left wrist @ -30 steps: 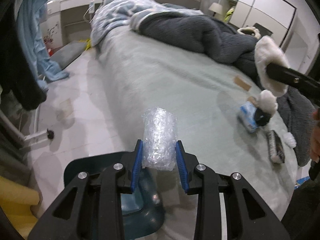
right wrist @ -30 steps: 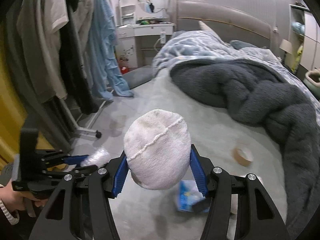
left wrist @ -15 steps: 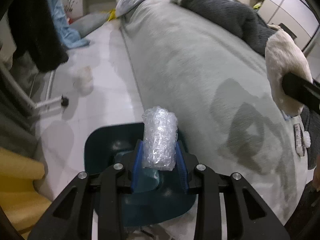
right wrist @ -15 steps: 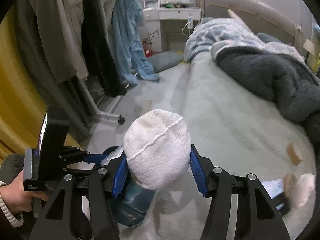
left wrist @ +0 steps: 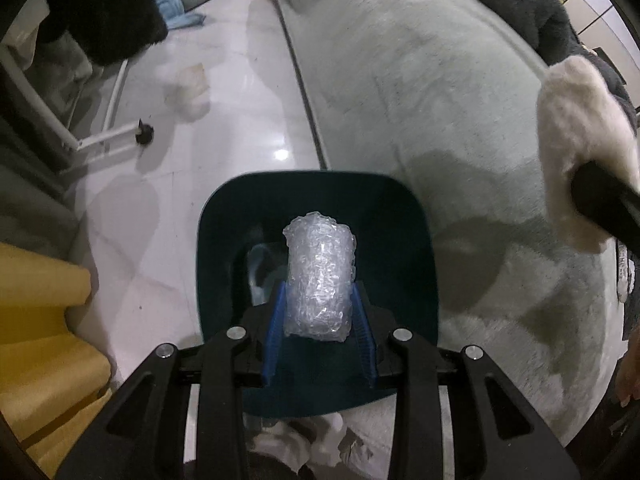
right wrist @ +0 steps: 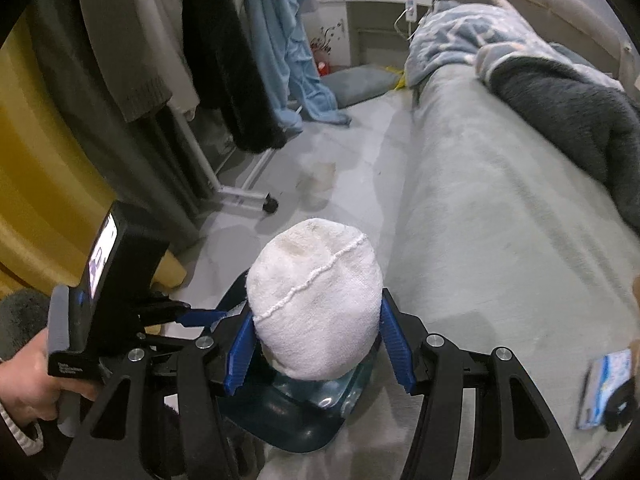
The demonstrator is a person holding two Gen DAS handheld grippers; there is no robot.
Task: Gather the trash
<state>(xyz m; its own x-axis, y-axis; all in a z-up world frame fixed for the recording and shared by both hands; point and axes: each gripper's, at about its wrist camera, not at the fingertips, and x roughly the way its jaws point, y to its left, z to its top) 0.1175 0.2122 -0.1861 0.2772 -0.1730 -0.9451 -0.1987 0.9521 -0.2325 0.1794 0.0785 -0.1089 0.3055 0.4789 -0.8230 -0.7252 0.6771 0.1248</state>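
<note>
Two handheld grippers are in view, each carrying one item. The left gripper (left wrist: 320,330) pinches one crumpled roll of clear bubble wrap (left wrist: 319,276) between its two blue pads; the roll stands upright between the pads and sits directly over the open mouth of one dark teal plastic waste bin (left wrist: 408,248). At least one pale item already lies at the bottom of the bin; its nature cannot be told. The bin stands on the pale glossy floor (left wrist: 224,128), hard against the side of one bed with a grey-green fleece cover (left wrist: 420,92).

The right gripper (right wrist: 318,344) clamps one off-white terry sock ball with a raised seam (right wrist: 314,296) between its two blue pads, above the same bin's rim. In the left wrist view this sock appears at the right edge, beside and above the bin.

One hand (right wrist: 28,380) with a ribbed cuff grasps the left gripper's black handle, seen in the right wrist view.

On the bed: one dark grey plush blanket (right wrist: 568,100), one blue patterned quilt (right wrist: 460,36), and one blue-and-white packet (right wrist: 604,384) near the right edge. One white-framed clothes rack on castors (right wrist: 244,196) holds several hanging garments. One yellow curtain (right wrist: 36,184) hangs at the left.
</note>
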